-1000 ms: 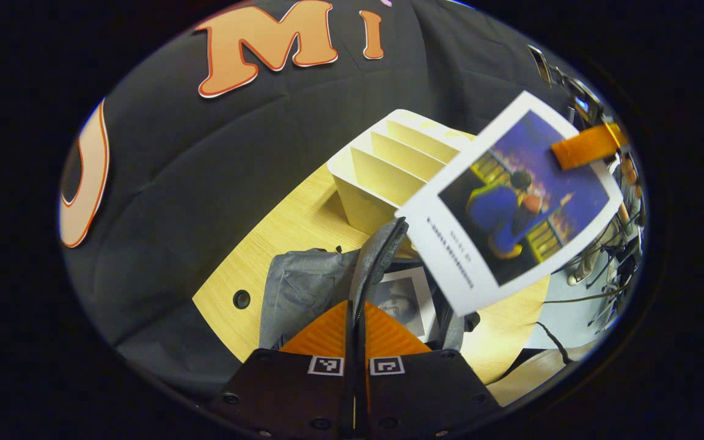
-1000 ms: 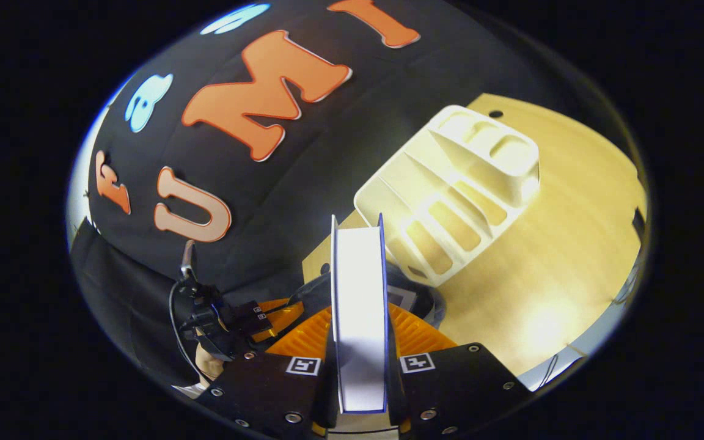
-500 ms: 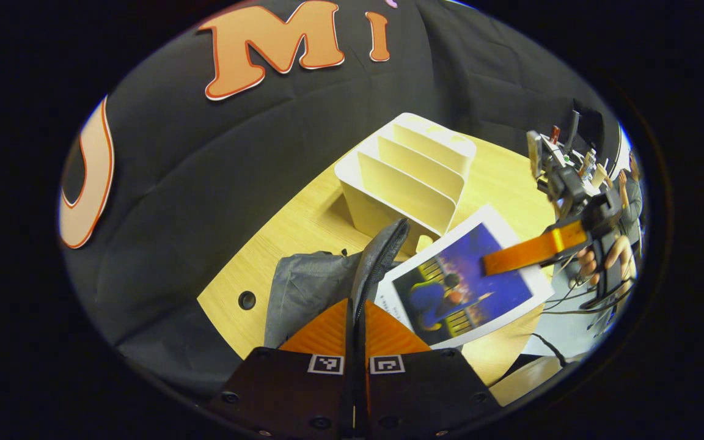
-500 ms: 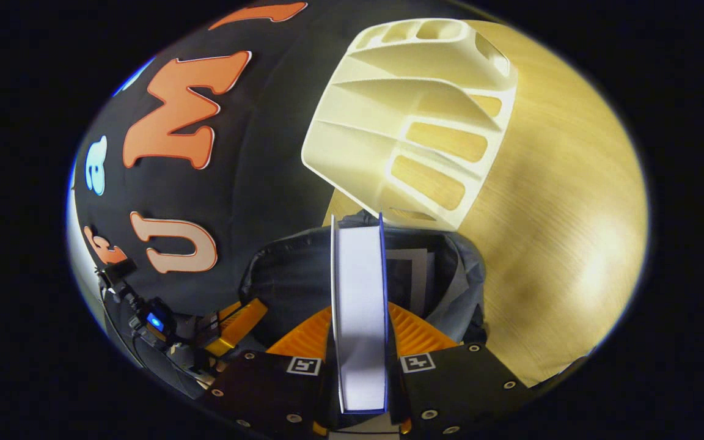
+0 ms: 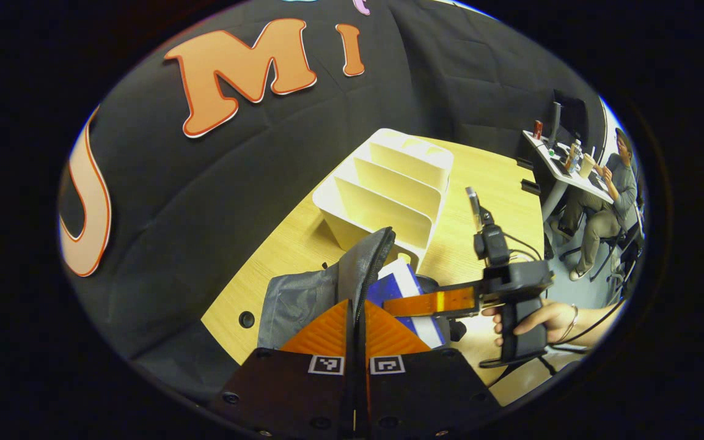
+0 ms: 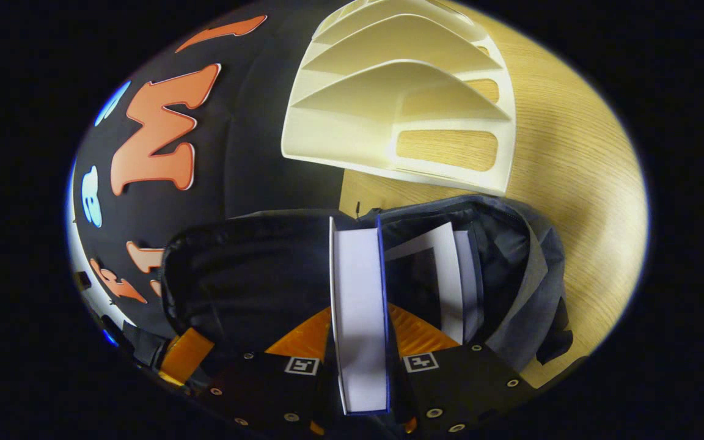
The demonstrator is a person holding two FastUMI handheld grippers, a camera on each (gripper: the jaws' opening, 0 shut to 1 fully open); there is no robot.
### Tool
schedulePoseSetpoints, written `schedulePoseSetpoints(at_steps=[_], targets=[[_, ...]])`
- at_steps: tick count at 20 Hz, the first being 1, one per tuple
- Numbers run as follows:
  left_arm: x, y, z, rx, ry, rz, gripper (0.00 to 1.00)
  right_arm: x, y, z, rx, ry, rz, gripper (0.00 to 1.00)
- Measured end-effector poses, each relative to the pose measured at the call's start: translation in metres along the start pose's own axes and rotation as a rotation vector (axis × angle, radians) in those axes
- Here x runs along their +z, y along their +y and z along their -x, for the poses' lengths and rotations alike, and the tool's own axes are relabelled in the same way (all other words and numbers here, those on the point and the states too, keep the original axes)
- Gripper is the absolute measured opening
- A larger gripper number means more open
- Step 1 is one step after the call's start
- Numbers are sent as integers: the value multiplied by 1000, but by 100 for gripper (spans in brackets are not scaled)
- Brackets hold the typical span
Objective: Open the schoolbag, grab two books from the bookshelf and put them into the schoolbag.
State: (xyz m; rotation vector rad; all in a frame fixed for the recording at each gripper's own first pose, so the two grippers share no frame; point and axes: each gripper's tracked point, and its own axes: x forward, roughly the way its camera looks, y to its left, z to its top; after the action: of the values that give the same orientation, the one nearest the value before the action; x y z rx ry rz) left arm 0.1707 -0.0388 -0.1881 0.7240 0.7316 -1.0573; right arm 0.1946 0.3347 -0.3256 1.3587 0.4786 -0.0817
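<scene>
The step in hand is the last one: the second book is going into the open schoolbag, with one book already inside.

Taking the schoolbag as the landmark and going left to right: at its left edge, the left gripper point(image 5: 356, 318) has its fingers pressed together on the raised rim of the schoolbag point(image 5: 303, 293), a fold of grey fabric with the zip running up between them, holding the mouth open. The bag is grey outside and dark inside, soft and slumped on the bench point(image 5: 492, 183). In the right gripper view its mouth gapes wide, and a white-edged book point(image 6: 450, 269) stands inside against the right-hand wall.

Right of that pinched rim, over the mouth, the right gripper point(image 6: 359, 324) is clamped on the second book point(image 6: 358, 305), both fingers on its covers, page edge facing the camera. This book has a blue cover; in the left gripper view its lower part is already among the bag's folds. A hand point(image 5: 541, 321) holds that gripper's handle, to the right of the bag.

Beyond the bag, touching or just behind it, sits the cream bookshelf point(image 5: 388, 189), its slots empty.

The next move likely calls for lowering the book further beside the first one, then letting go while the left gripper holds the rim up so that the fabric does not fold in.
</scene>
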Motion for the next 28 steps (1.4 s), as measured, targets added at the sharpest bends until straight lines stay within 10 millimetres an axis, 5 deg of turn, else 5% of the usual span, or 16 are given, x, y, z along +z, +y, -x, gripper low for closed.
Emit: schedulePoseSetpoints(at_steps=[2,3,4,10,22,24,27,28], targets=[[-3,0,-2,-4,10,-9,1,-6,-23,-12,-110,-3,7,46],[-6,1,-3,-3,15,-5,1,-11,-32,-13,-160,12,10,67],[-9,4,-4,-2,15,4,1,-19,-37,-17,-176,43,9,68],[-22,3,-12,-28,11,60,1,0,-39,20,-246,42,101,97],[-42,-57,-34,-108,20,244,5,71,-72,105,-505,-18,392,98],[-45,-67,-40,-108,30,324,14,84,-72,114,-533,27,444,98],[-53,-84,-53,-56,67,420,58,105,-81,125,-570,96,534,99],[-50,-91,-56,-35,73,444,65,115,-81,129,-574,110,562,98]])
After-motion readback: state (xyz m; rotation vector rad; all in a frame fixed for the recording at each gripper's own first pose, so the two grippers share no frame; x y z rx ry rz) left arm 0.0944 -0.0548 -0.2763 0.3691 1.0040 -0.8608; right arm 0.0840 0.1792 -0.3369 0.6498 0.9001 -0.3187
